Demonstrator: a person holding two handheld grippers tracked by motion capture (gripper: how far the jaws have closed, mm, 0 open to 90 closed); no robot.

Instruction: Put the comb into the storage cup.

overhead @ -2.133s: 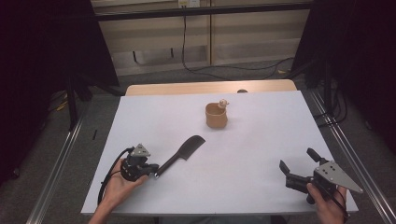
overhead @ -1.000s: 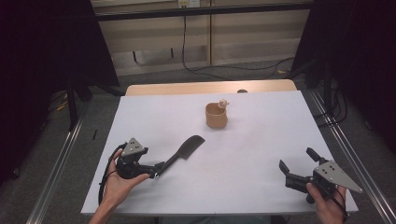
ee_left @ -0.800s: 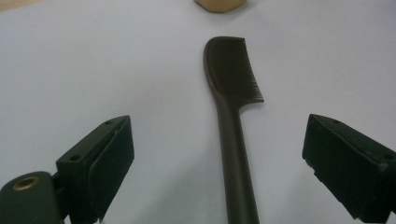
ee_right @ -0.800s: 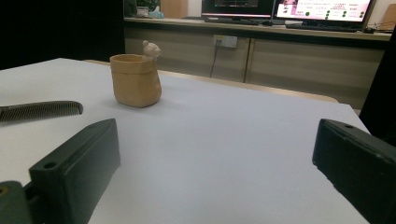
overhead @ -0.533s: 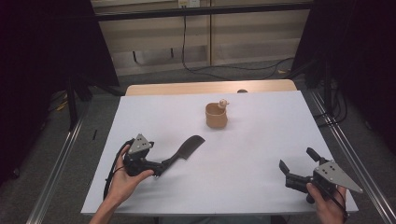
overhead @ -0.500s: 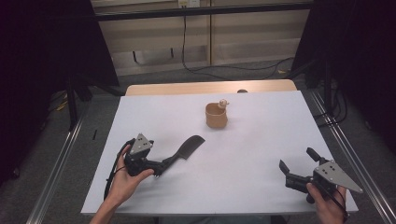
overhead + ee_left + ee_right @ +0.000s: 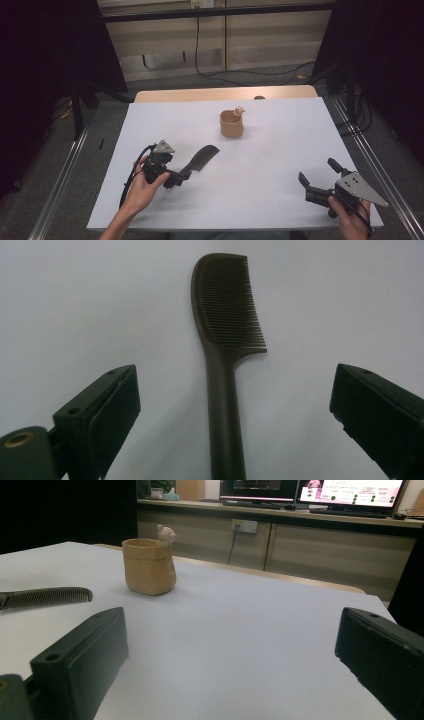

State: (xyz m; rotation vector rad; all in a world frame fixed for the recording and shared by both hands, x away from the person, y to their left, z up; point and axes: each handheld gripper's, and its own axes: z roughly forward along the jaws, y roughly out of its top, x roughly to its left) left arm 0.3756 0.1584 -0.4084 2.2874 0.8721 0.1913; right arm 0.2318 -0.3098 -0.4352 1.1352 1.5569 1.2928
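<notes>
A dark brown comb [image 7: 202, 159] lies flat on the white table [image 7: 270, 165], teeth end pointing away from my left gripper [image 7: 180, 177]. In the left gripper view the comb's handle [image 7: 222, 405] runs up between the two jaws of my left gripper [image 7: 232, 376], which stand wide apart and clear of it. A tan cup [image 7: 231, 124] with a small animal figure on its rim stands upright at the table's middle back. My right gripper [image 7: 317, 172] rests open near the front right corner, aimed toward the cup [image 7: 149, 565], with nothing between its jaws [image 7: 232, 617].
A wooden table edge [image 7: 225, 94] lies behind the white sheet. Metal rails [image 7: 65, 170] run along both sides. Cables [image 7: 250, 72] trail on the floor at the back, and screens [image 7: 350, 490] stand on a far counter.
My left gripper has slid right and forward along the table to the comb, so its open jaws now straddle the handle. The right gripper, comb and cup have stayed put.
</notes>
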